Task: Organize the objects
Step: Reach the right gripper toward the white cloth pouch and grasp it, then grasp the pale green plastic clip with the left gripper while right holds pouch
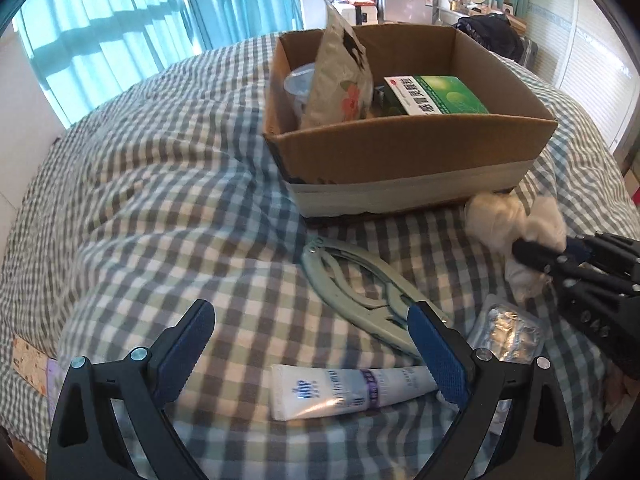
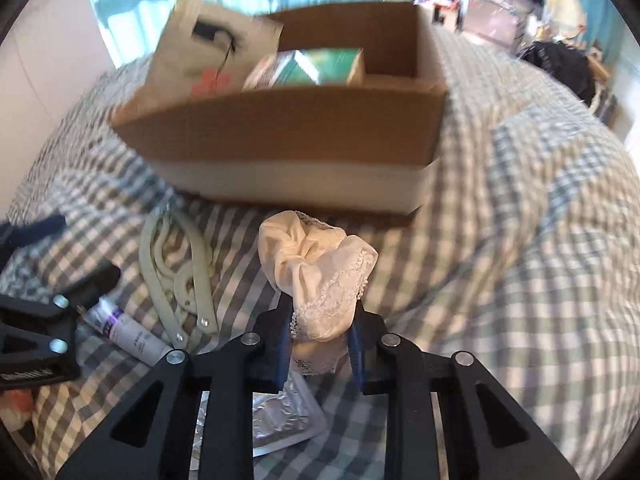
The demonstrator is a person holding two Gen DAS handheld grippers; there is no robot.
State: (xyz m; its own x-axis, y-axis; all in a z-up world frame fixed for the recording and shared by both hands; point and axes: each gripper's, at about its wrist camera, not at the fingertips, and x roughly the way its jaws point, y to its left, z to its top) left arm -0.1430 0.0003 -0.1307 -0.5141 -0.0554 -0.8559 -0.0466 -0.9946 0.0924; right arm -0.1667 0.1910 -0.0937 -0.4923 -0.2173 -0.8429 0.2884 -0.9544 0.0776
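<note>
My left gripper (image 1: 310, 312) stands open, its fingers on either side of a white cream tube (image 1: 340, 394) lying on the checked bedcover. A pale green plastic clip (image 1: 360, 292) lies just beyond the tube. My right gripper (image 2: 322, 312) is shut on a crumpled white lace cloth (image 2: 320, 268), which bulges up above the pads. From the left wrist view that cloth (image 1: 500, 220) is at the right with the right gripper (image 1: 532, 254) on it. A foil blister pack (image 2: 280, 420) lies under the right gripper.
An open cardboard box (image 1: 400, 148) stands on the bed beyond both grippers. It holds a green medicine box (image 1: 440, 94), a patterned pouch (image 1: 340, 80) and a clear cup (image 1: 298, 82). The bedcover (image 1: 160, 200) bulges in soft folds. Blue curtains hang behind.
</note>
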